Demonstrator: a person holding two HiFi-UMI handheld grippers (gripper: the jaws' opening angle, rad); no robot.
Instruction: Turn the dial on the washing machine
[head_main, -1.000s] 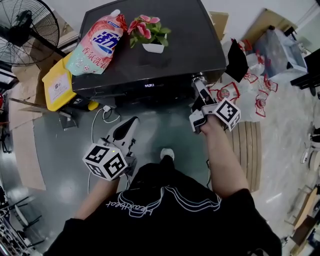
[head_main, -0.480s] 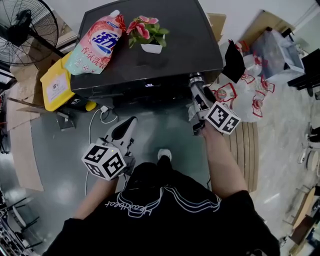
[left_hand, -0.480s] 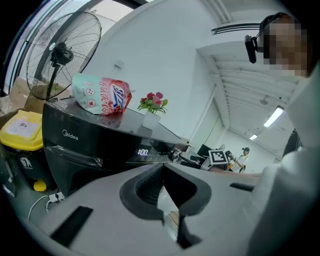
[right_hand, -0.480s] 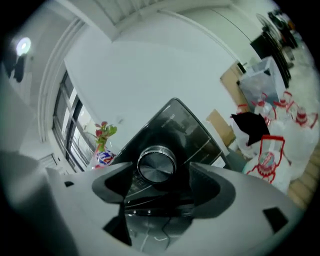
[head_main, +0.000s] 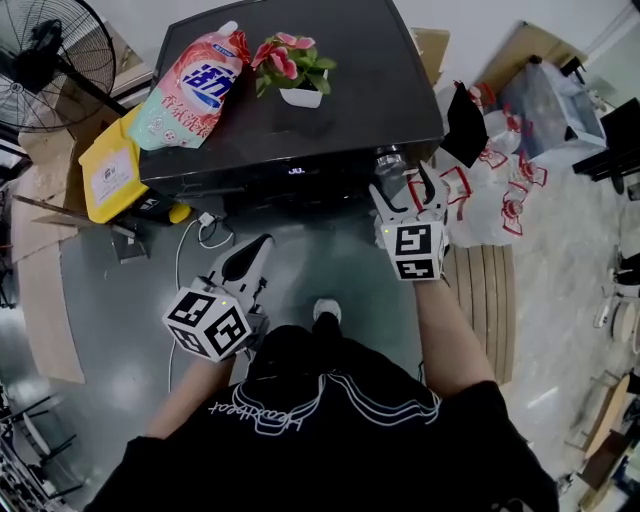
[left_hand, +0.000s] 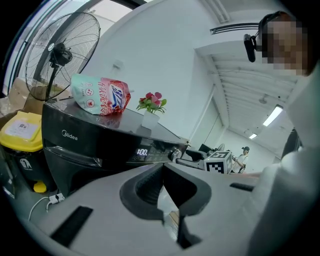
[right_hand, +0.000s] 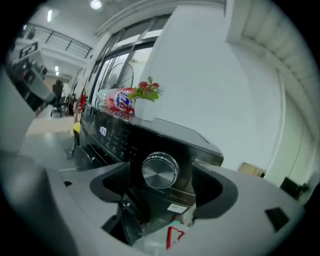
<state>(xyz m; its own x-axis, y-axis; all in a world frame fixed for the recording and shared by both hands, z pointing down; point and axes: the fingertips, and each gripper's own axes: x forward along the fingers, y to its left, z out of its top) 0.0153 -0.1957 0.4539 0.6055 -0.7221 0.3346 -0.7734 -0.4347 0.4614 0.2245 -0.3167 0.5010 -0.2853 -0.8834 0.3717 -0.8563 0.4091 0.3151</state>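
The black washing machine (head_main: 330, 110) stands in front of me, its display lit. Its silver dial (right_hand: 160, 171) sits at the right end of the front panel, also seen as the dial (head_main: 388, 160) from above. My right gripper (head_main: 405, 190) is just in front of the dial, its jaws opening wide; the dial shows between them in the right gripper view, but no pad touches it. My left gripper (head_main: 250, 262) hangs lower left, over the floor, shut and empty. In the left gripper view the machine (left_hand: 90, 145) lies ahead.
A pink detergent bag (head_main: 195, 85) and a small potted flower (head_main: 300, 65) rest on the machine's top. A fan (head_main: 50, 60) and a yellow bin (head_main: 115, 170) stand to the left. Plastic bags (head_main: 490, 180) and slatted wood (head_main: 490, 290) lie to the right; a cable (head_main: 205, 230) runs on the floor.
My right gripper has rolled upright at the dial and its jaws have spread apart, letting go of it. The left gripper has stayed put.
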